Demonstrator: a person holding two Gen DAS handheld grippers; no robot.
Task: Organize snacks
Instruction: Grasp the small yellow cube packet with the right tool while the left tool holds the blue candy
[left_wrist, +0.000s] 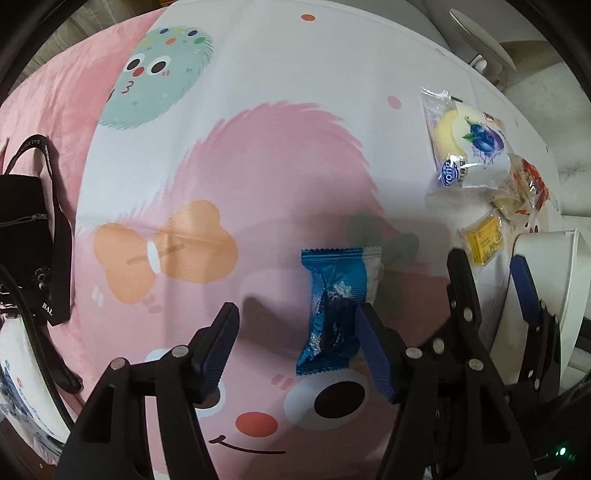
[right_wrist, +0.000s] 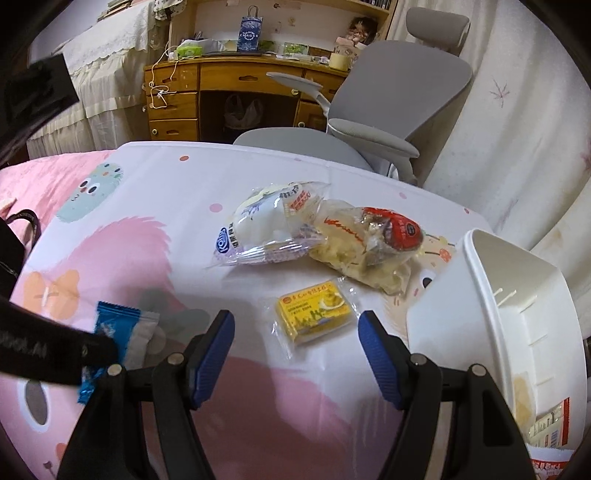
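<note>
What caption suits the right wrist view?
Open right gripper poised over a yellow snack packet on the cartoon bedsheet, white bin beside it.

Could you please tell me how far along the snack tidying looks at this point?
Partly done: some packets already sit in the white bin. The left claw is open around the blue packet; the right claw is open near the yellow packet. The blueberry packet and red-labelled bag are still out.

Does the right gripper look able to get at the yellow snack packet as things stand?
Probably yes. The right gripper is open, and the yellow snack packet lies flat on the cloth just ahead, between the finger lines. The white bin stands off to one side.
</note>
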